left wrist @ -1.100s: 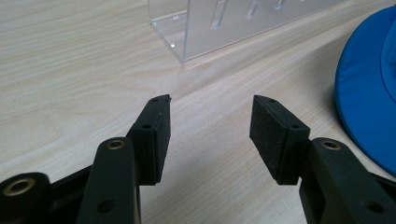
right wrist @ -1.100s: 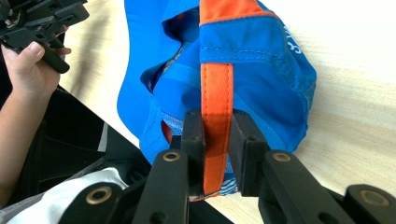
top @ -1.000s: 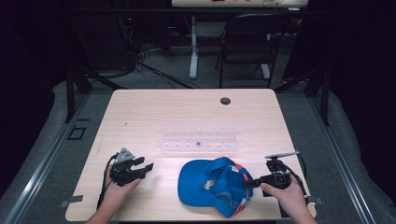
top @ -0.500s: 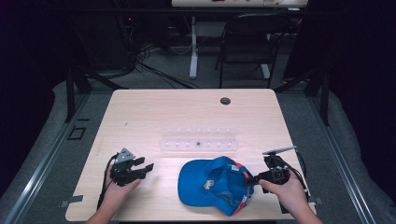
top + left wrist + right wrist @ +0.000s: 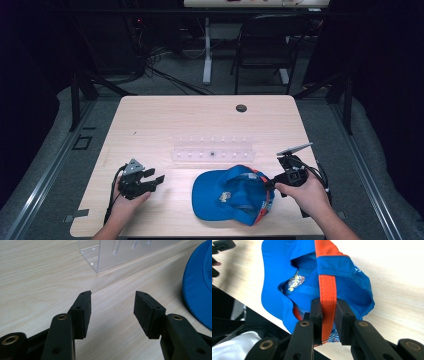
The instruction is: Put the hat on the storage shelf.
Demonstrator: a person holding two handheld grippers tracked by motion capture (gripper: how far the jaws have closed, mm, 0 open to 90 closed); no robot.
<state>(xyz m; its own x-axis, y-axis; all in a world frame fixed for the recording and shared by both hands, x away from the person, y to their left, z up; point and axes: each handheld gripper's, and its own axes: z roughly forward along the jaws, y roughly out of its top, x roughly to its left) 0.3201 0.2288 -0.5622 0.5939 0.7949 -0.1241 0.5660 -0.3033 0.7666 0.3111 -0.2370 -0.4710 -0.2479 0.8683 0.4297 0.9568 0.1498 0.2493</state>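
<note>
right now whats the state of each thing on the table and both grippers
cap: on the table, rear edge pinched and lifted a little
right gripper: shut on the cap's orange strap
left gripper: open, nothing between the jaws, held low over the table
clear rack: lying flat beyond the cap, untouched

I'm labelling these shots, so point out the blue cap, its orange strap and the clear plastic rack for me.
blue cap (image 5: 220, 192), high view, on the crown's blue cloth.
orange strap (image 5: 328, 290), right gripper view, on the band just above the shut jaws.
clear plastic rack (image 5: 212, 154), high view, on its front wall.
</note>
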